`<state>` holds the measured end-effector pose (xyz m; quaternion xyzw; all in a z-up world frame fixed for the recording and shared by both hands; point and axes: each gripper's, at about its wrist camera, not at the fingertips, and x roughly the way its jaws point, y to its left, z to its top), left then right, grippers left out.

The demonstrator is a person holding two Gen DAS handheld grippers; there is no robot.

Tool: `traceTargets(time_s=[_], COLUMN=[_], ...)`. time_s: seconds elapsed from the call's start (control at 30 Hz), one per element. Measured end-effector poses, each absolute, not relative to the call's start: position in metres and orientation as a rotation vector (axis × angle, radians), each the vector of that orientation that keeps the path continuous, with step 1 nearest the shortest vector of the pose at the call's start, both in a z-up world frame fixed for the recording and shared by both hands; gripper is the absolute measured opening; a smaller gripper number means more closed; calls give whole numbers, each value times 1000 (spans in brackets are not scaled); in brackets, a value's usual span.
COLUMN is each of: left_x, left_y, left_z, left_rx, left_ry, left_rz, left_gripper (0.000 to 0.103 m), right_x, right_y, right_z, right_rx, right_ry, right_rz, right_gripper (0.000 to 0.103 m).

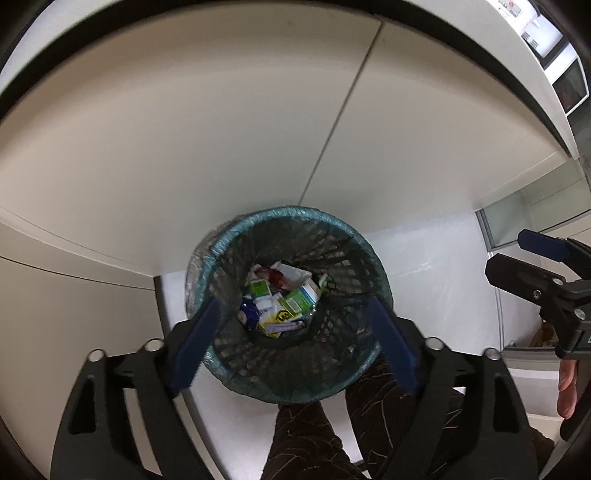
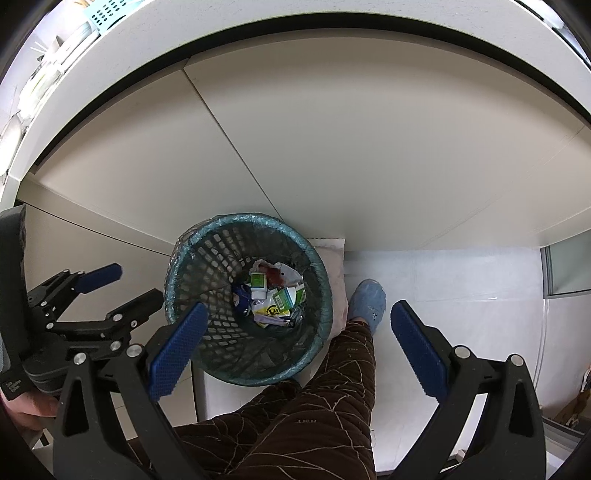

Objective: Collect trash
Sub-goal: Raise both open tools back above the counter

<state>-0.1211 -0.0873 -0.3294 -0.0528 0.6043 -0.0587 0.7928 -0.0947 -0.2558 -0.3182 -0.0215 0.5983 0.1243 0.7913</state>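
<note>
A dark mesh waste basket [image 1: 343, 354] with a teal liner stands on the floor against the cabinet. It holds several pieces of trash [image 1: 282, 302]: green-and-white cartons, crumpled paper, a blue wrapper. My left gripper [image 1: 295, 339] is open and empty, directly above the basket. My right gripper [image 2: 299, 343] is open and empty, above the basket's right rim [image 2: 325, 295]. The trash also shows in the right wrist view [image 2: 273, 299]. Each gripper appears in the other's view, the right [image 1: 517, 254] and the left [image 2: 125, 291].
Beige cabinet doors [image 1: 184, 147] rise behind the basket under a white counter edge [image 2: 332, 14]. The person's leg in brown patterned trousers [image 2: 314, 406] and a blue slipper [image 2: 367, 299] are beside the basket. White floor [image 2: 461, 288] extends to the right.
</note>
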Motion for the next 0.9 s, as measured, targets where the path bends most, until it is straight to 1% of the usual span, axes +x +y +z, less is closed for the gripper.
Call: traceTargets(time_s=[0.03,0.13,0.33,0.4,0.6,0.9], left_x=[-123,-126,-134,-137,-137,-112], left_y=[-86,-80,-67,-62,-41,-11], left_z=[-327,-317,-294,-278,-226,-155], left_rx=[-117,-129,-155,-159,-176,-190], left_ry=[1288,1263,1226,1188,1090,965], left_rz=[-127,-126,-111,-97,-50,17], left_gripper=[92,97,97,97,97,96], right_x=[-95,-94,-93,-93,-87,-66], right_y=[-256,-257,-256,-255,-250,-232], right_z=[-318,-313,-293,-280,-232,-152], right_rx=[-44,-37,-23,-16,-16,-56], right_ry=[1285,1270,1229,1199,1086,894], right_rz=[269,273,303,321,350,342], right_gripper=[95,95,95,95,95,95])
